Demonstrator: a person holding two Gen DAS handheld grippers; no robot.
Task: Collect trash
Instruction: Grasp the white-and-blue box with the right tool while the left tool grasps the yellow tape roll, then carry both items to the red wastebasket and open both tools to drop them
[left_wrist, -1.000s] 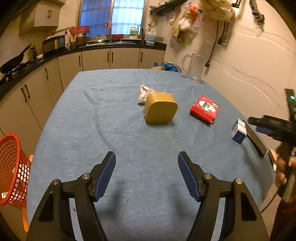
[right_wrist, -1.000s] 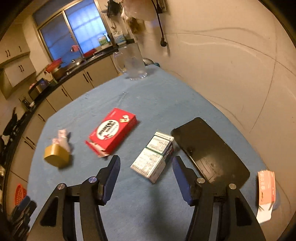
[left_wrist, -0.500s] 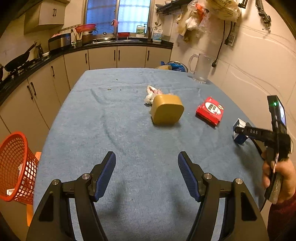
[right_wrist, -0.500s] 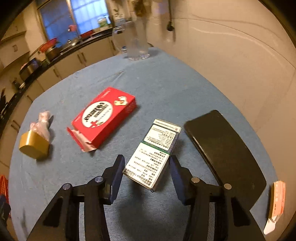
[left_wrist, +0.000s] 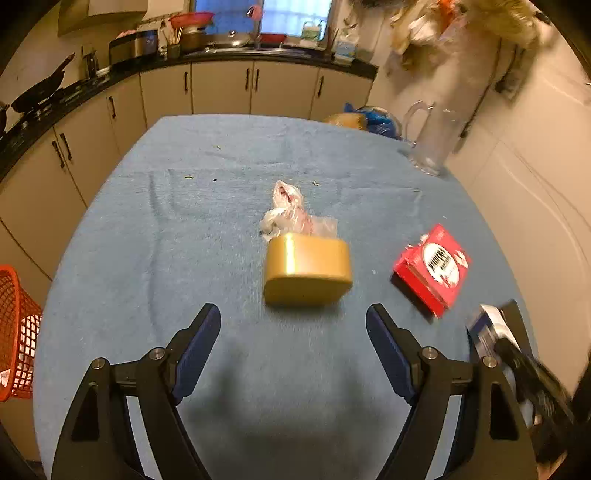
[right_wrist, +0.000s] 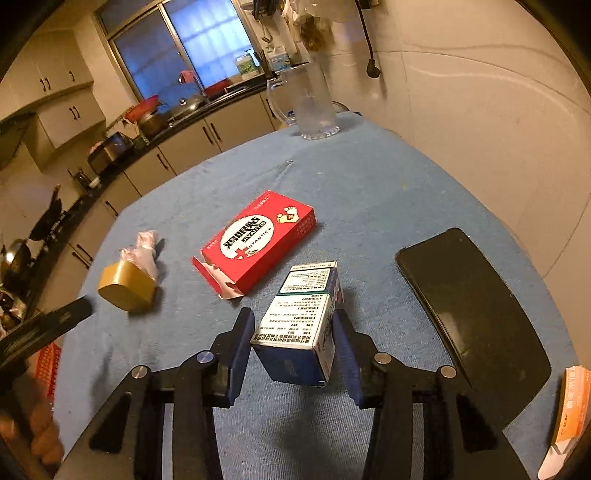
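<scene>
The right tool (right_wrist: 293, 349) was closing on a small white-and-blue printed cardboard carton (right_wrist: 301, 325), which sat between its blue pads with the near end apparently lifted off the blue cloth-covered counter (right_wrist: 388, 192). The right pad met the carton's side; on the left a thin gap seemed to remain, so the grip was judged incomplete. A lift made too soon could let the tilted carton pivot and slip out, or squeeze its thin walls. It could also drop onto the black flat slab (right_wrist: 472, 306) lying just beside it. The left tool (left_wrist: 293, 349) had its jaws opening, nothing between them, angled down toward a tan rounded box (left_wrist: 307, 271) with a crumpled clear plastic bag (left_wrist: 291, 214) touching its far side. A red printed cardboard box (left_wrist: 430, 271) lay apart to the right. The orange mesh basket (left_wrist: 16, 332) stood beyond the counter's left edge; a long carry could miss it.
</scene>
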